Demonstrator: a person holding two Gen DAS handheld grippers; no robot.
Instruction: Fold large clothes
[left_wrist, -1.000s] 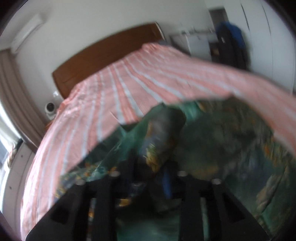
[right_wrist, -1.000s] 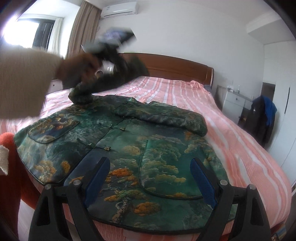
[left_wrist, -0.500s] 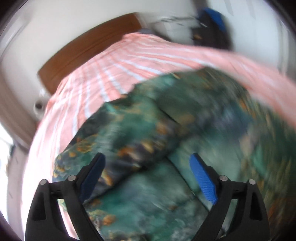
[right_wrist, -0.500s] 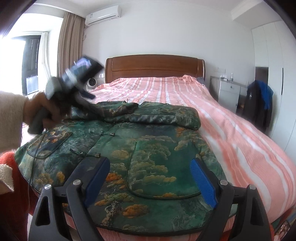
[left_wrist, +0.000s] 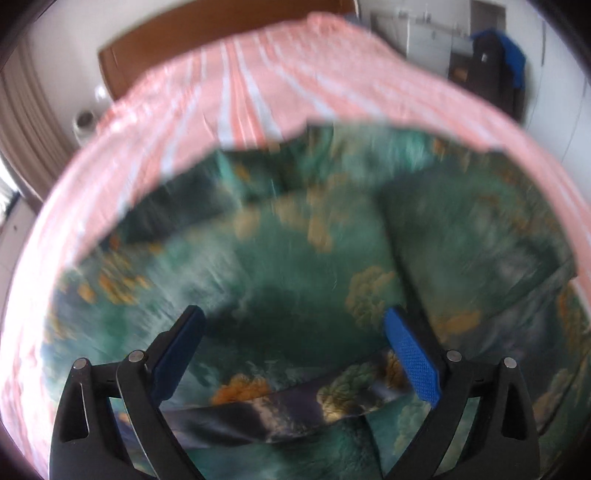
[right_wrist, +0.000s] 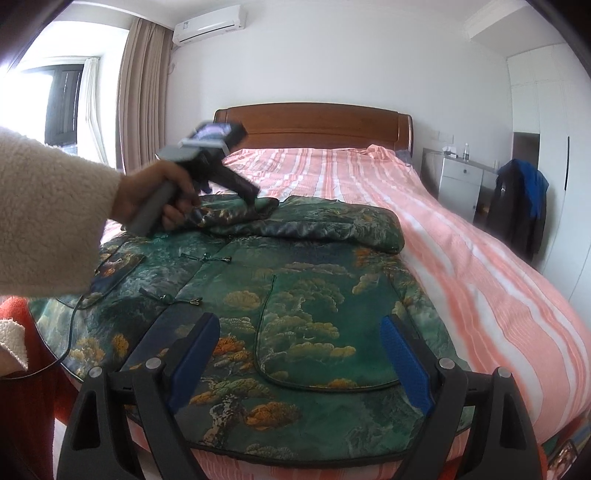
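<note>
**Green jacket spread at the bed's foot edge**

Seen only from the right wrist: left hand (right_wrist: 155, 195) gripping the left gripper (right_wrist: 255, 197), tilted down over the folded sleeves (right_wrist: 314, 227). Blurred in the left view: jaws wide, empty, above the jacket (left_wrist: 295, 258). Right gripper (right_wrist: 299, 362) spread wide, hovering at the hem. Bare striped bedspread (right_wrist: 461, 258) toward headboard and right edge.

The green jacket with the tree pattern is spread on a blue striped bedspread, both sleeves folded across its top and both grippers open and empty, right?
Not quite: the bedspread is pink with white stripes, not blue, as the right wrist view shows. The rest holds: the green jacket lies spread on it, sleeves folded across its top, and the left gripper and right gripper are both open and empty.
</note>
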